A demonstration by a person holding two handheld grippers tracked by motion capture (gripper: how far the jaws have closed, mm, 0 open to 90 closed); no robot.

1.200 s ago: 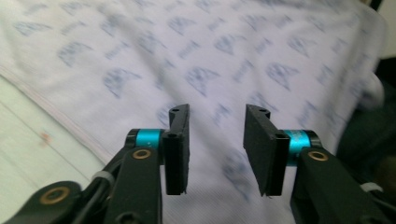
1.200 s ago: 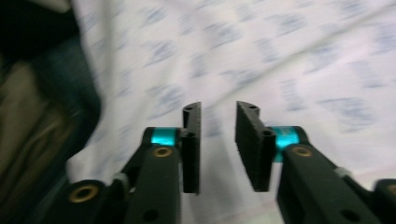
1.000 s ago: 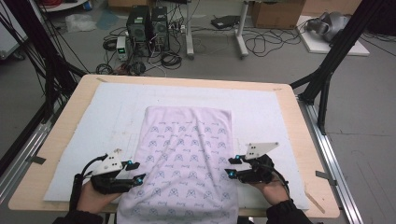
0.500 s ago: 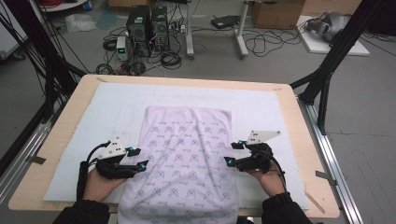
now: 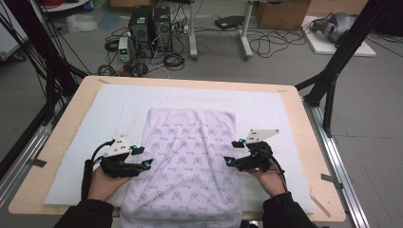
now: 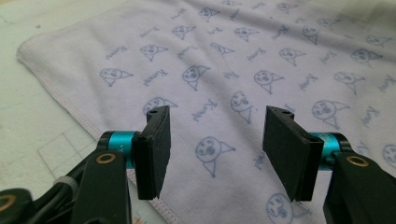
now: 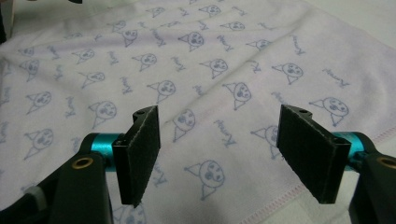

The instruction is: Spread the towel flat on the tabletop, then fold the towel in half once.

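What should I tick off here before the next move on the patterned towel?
1. Pale lilac towel with blue cartoon print lies flat on the white mat: ok, near end hangs over the table edge.
2. Left gripper open, nothing between its fingers: ok; its jaws have just been opening.
3. Right gripper open, empty: ok; also just been opening.
4. Both grippers at the towel's side edges: ok.
5. Fingers touching the cloth: cannot tell.

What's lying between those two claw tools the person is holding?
The printed towel, and nothing else. In the high view it spreads flat from the left gripper at one side edge to the right gripper at the other. Both grippers' jaws stand open above the cloth.
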